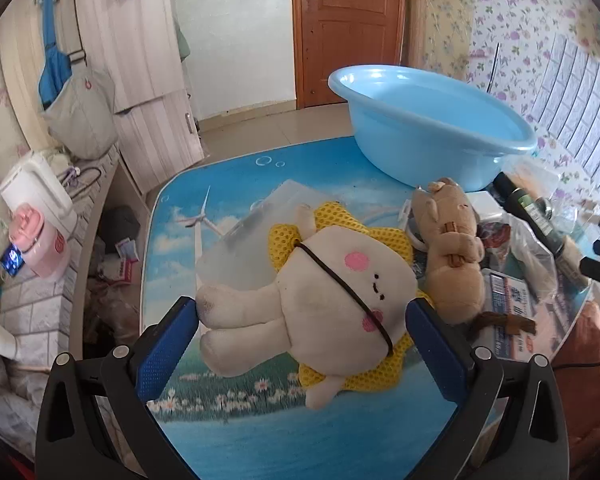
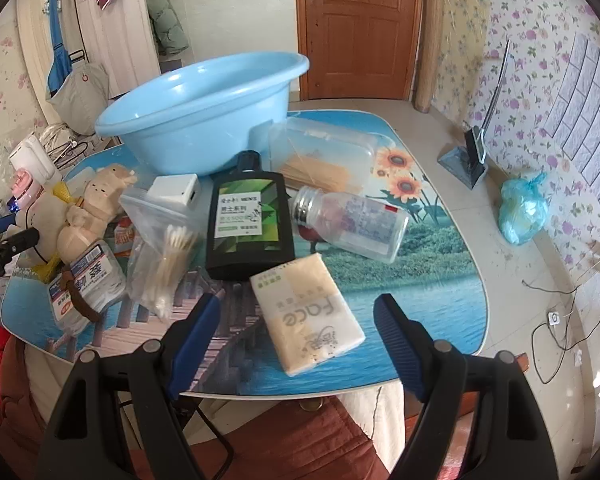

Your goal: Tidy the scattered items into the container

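The left tongs [image 1: 302,334] straddle the white plush toy [image 1: 300,296], jaws wide on either side, seemingly ready to close. The blue basin [image 1: 432,120] waits empty at upper right. The right tongs [image 2: 294,340] gape wide around the tissue pack [image 2: 306,312] on the desk [image 2: 420,280].

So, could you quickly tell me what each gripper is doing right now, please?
Left gripper: open, its fingers either side of the white plush toy, not visibly clamped.
Right gripper: open, holding nothing, above the tissue pack.
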`<control>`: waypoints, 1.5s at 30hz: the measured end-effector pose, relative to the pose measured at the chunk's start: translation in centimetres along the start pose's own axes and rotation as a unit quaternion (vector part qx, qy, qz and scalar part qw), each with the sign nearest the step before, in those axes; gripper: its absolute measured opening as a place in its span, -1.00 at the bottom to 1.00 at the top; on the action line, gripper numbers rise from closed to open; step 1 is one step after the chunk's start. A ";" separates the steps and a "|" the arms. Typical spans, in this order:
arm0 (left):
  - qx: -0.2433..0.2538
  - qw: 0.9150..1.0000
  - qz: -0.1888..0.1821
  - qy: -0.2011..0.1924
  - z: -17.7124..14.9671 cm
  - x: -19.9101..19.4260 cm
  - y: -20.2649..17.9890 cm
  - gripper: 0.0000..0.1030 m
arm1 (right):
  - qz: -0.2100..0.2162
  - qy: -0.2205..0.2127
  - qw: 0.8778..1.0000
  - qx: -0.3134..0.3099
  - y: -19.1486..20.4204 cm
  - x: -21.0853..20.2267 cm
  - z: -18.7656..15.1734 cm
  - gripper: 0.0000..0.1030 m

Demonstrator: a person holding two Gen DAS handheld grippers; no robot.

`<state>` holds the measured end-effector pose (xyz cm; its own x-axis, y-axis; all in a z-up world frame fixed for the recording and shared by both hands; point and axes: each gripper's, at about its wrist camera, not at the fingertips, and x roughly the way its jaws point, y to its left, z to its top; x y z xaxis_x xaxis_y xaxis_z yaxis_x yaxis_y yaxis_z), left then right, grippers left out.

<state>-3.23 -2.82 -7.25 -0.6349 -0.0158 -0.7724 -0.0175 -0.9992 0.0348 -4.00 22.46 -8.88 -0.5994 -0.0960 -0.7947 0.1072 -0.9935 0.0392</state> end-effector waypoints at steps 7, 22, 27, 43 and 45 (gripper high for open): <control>-0.018 0.999 -0.027 0.007 0.1 1.5 0.2 1.00 | 0.012 0.016 1.000 0.007 -0.8 1.2 -0.7 0.27; -0.011 0.999 -0.047 -0.001 -0.8 -0.4 0.1 0.30 | 0.023 0.026 0.999 0.013 -0.9 1.4 -1.3 0.13; -0.014 0.998 -0.069 -0.002 -1.0 -1.9 0.3 -0.04 | 0.032 0.020 0.999 -0.004 0.0 1.0 -1.4 -0.09; 0.023 0.999 -0.020 -0.018 0.3 -0.7 -2.0 0.89 | 0.033 0.025 0.999 -0.006 0.5 1.3 -1.3 -0.08; 0.026 1.000 -0.006 -0.011 0.3 0.2 -2.0 0.94 | 0.031 0.025 0.999 -0.006 0.5 1.5 -1.3 -0.07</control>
<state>-3.58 -0.78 -7.28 -0.6511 -0.0027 -0.7590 -0.0652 -0.9961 0.0594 -3.77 21.92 -10.83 -0.5503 -0.1546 -0.8206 0.1537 -0.9847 0.0824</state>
